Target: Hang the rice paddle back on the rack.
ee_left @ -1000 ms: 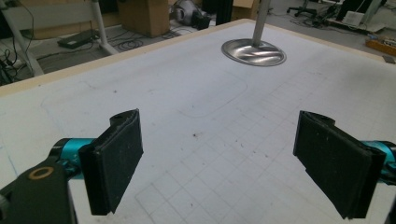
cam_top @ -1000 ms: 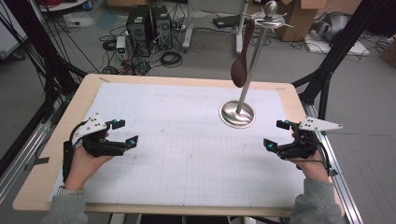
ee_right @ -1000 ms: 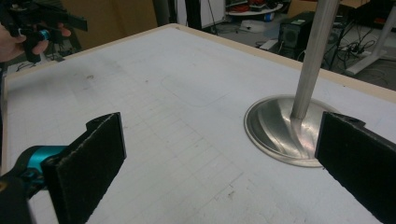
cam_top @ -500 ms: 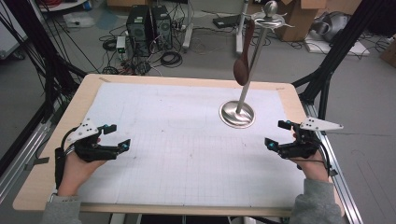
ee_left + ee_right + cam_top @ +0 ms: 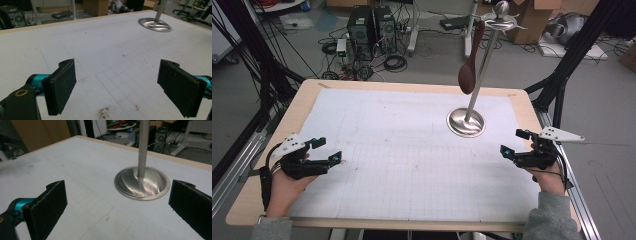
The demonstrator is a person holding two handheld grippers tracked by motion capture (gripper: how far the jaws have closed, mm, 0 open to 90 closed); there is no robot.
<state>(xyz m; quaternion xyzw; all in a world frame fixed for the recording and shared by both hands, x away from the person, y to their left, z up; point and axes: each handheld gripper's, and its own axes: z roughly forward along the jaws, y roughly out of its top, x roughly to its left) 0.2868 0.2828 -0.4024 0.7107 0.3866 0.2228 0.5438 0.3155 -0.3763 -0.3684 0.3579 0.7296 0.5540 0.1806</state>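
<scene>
Now the brown spoon [image 5: 469, 67] hangs from the top of the metal stand [image 5: 466, 122], which sits near the far right corner of the counter [image 5: 412, 150]. Both grippers rest with fingers spread wide and holding nothing: the left gripper [image 5: 332, 152] by the near left corner, the right gripper [image 5: 515, 143] by the right edge, close to the stand.

Both hand-held tools are black, the left gripper [image 5: 328, 151] and the right gripper [image 5: 514, 142] alike, each with teal fittings behind flat black pads [image 5: 62, 83], a pale three-cornered plate on top and a trailing black cable. Grey sleeves [image 5: 552, 220] cover both forearms.
</scene>
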